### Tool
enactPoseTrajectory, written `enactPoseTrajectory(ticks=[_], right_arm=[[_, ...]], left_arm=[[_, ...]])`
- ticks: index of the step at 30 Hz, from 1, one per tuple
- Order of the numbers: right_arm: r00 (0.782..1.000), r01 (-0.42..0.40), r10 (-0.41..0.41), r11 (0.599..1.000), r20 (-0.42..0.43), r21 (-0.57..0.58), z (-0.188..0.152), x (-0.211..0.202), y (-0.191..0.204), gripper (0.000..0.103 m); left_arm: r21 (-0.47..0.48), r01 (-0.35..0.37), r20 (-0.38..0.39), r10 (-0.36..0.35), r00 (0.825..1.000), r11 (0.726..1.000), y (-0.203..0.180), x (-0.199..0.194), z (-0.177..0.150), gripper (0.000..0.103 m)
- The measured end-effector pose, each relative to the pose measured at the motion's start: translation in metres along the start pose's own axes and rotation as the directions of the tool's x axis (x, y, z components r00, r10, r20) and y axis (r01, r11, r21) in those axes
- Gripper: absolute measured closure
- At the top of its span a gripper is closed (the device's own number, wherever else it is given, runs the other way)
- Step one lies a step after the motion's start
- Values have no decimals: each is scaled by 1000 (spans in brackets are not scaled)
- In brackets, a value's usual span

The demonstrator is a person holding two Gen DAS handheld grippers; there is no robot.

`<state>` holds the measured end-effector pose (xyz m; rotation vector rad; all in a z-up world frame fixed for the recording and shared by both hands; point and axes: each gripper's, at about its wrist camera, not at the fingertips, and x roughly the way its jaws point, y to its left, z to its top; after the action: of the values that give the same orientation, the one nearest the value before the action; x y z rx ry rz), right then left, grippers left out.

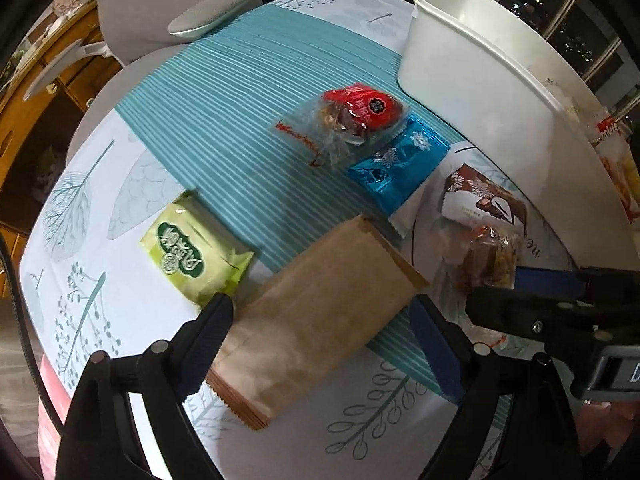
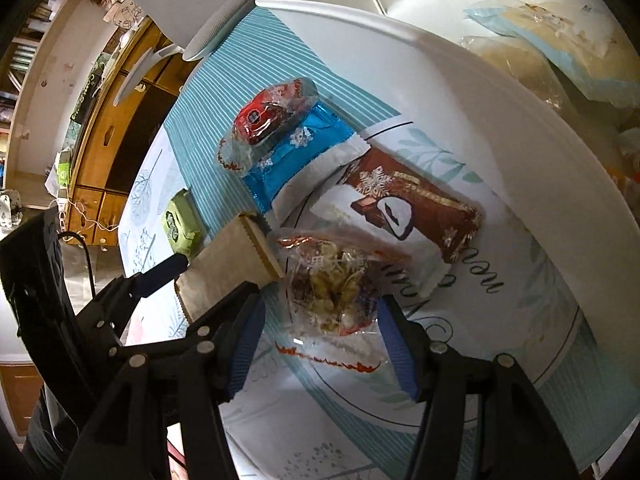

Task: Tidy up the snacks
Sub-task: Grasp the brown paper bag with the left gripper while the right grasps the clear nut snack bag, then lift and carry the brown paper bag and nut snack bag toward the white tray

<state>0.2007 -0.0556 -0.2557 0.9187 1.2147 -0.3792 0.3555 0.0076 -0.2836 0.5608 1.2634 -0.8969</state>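
Note:
My left gripper (image 1: 320, 320) is open, its fingers on either side of a brown paper snack packet (image 1: 316, 312) lying on the table; the packet also shows in the right wrist view (image 2: 224, 268). My right gripper (image 2: 320, 320) is open around a clear-wrapped nut snack (image 2: 336, 284), which also shows in the left wrist view (image 1: 488, 260). A green packet (image 1: 196, 252), a red-and-clear packet (image 1: 352, 116), a blue foil packet (image 1: 400, 164) and a brown chocolate packet (image 2: 416, 208) lie nearby.
A white plastic bin (image 1: 500, 80) stands at the back right and holds several snacks (image 2: 540, 40). A teal striped runner (image 1: 240, 120) crosses the leaf-print tablecloth. A grey chair (image 1: 216, 12) stands beyond the table's far edge.

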Motion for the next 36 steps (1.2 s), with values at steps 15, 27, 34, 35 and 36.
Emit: enactPoseTrajectory(ticks=[15,27,34,35,36], right_arm=[[1000,20,-20,1000,-24,-11,2,0,-6,54],[998,13,-13,1000,-60,15,-9,-13,-14,61],[995,33,-30,999,-92,31,-27,-22,-25,62],[995,33,-30,999,-100,32,-32,-25,-27,62],[994,34,-30,999,-106,33,-35,-27,-29,62]], left_arm=[[39,-72,54,69,996,997,-18,2,-20,38],[-74,-87,-4,87,996,993,-34,-15,-54,49],[-192,-30,-10,28,1000,981,-55,-38,-88,50],[-206,-22,-6,22,1000,978,-58,-43,-92,50],[-220,-13,0,13,1000,975,-62,-48,-98,50]])
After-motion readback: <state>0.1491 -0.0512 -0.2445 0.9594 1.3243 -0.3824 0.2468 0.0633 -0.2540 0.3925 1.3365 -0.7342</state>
